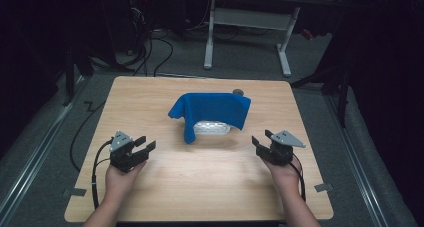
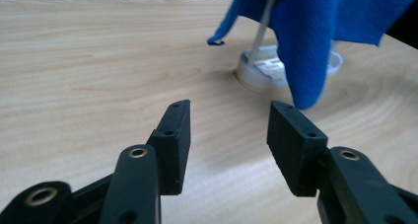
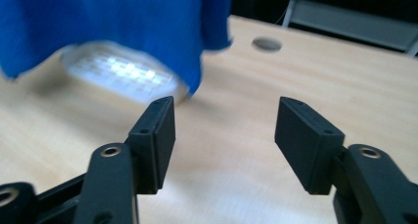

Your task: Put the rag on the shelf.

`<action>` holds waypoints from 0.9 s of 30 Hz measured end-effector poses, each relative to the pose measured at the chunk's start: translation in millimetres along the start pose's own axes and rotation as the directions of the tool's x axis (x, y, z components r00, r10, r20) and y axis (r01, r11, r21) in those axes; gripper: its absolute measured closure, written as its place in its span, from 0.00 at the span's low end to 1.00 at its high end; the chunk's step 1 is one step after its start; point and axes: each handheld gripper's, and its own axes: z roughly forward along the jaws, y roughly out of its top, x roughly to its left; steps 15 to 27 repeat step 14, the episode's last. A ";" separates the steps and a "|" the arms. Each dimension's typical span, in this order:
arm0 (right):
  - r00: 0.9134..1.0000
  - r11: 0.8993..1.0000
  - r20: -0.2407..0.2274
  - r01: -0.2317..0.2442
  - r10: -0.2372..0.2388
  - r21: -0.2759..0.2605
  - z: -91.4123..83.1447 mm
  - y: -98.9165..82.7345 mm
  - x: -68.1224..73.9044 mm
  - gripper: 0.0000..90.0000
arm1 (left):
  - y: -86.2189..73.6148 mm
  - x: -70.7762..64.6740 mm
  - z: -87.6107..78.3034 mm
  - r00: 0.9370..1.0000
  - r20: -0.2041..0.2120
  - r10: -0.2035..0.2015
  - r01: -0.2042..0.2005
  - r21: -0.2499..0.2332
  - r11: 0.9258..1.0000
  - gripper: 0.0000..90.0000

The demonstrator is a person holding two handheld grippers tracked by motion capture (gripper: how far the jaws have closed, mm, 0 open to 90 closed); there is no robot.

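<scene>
A blue cloth (image 1: 210, 112) hangs draped over a stand with a white round base (image 1: 212, 127) in the middle of the wooden table (image 1: 200, 182). In the left gripper view the cloth (image 2: 315, 31) hangs over a thin metal rod (image 2: 263, 24) rising from the white base (image 2: 256, 73). My left gripper (image 1: 145, 143) sits to the left of the cloth, jaws apart with nothing between them. To the right of the cloth my right gripper (image 1: 261, 138) is also open and empty. In the right gripper view the cloth (image 3: 113, 26) and base (image 3: 123, 73) lie ahead to the left.
A small dark round disc (image 1: 238, 92) lies on the table behind the cloth, also seen as a grey disc (image 3: 266, 44) in the right gripper view. A white-legged desk (image 1: 250, 22) stands beyond the table on grey floor. Cables trail at the left.
</scene>
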 end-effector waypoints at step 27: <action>0.990 0.987 -0.088 0.122 -0.113 0.106 -39.9 -49.4 45.3 0.33 | -47.8 -42.8 -30.8 0.992 0.022 0.121 -0.123 0.154 0.980 0.51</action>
